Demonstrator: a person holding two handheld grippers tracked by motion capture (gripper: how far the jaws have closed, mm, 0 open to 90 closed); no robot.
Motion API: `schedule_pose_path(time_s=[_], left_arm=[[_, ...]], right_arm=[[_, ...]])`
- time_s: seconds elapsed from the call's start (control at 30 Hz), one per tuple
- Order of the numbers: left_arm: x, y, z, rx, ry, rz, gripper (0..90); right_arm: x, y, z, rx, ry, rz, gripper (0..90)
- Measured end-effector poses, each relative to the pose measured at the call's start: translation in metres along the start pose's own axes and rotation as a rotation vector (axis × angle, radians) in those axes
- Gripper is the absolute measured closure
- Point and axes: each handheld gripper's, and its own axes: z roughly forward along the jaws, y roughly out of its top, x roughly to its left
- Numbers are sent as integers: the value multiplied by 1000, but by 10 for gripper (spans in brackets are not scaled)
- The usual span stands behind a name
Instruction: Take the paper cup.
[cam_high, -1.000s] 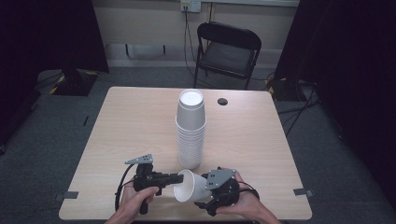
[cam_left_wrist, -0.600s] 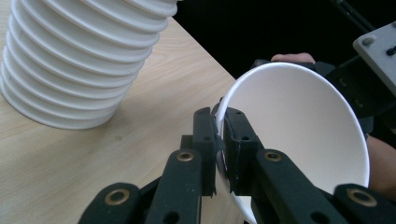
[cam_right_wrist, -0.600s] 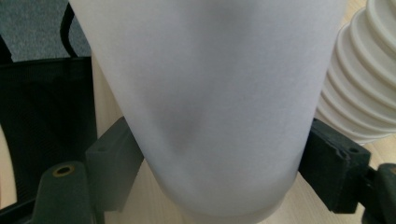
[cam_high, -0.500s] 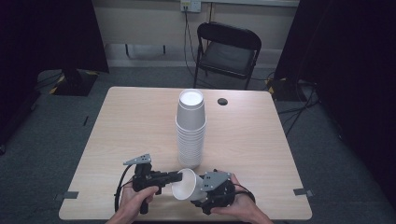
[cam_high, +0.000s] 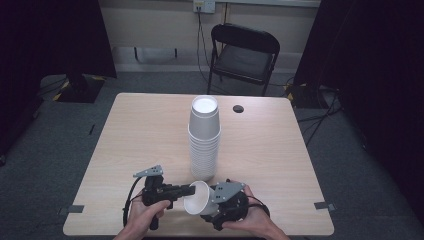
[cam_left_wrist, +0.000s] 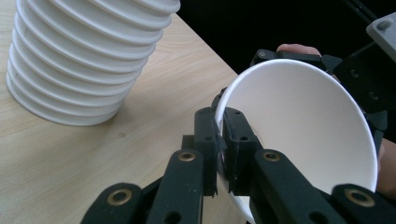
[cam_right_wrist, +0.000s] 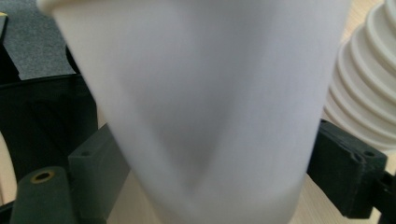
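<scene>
**Desk:** Count for me, left to right.

**Me:** One pale wood-grain table (cam_high: 125, 150). At its near edge I have two tools. My left black two-jaw gripper (cam_high: 186, 190) has its jaws closed narrow on the rim of one single white paper cup (cam_high: 196, 200); in the left gripper view that left gripper (cam_left_wrist: 220, 154) has one pad outside the wall and one inside the cup (cam_left_wrist: 303, 135), whose mouth faces the camera.

**Desk:** And the other?

**Me:** My right black two-jaw gripper (cam_high: 212, 207) sits just right of the cup. In the right gripper view the cup's wall (cam_right_wrist: 210, 107) stands between the two pads of the right gripper (cam_right_wrist: 215, 163). The left pad looks pressed to the wall; whether the right pad touches I cannot tell.

**Desk:** Where is the cup?

**Me:** Tipped on its side, over the table's near edge, just in front of one tall stack of white paper cups (cam_high: 204, 137). I count roughly ten rims in the stack (cam_left_wrist: 79, 60).

**Desk:** Anything beyond?

**Me:** One small round dark disc (cam_high: 238, 108) near the far edge, one black folding chair (cam_high: 244, 52) behind the table.
</scene>
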Motion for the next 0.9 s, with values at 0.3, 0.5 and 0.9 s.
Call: schedule_pose_path(time_s=[0.3,0.5,0.9], left_arm=[[-2,0,2,22,19,22,850],[-5,0,2,29,42,45,842],[-7,1,2,23,67,65,849]], right_arm=[[4,9,7,0,3,-28,138],[7,10,12,27,-15,-45,148],[5,7,12,22,-6,-26,153]])
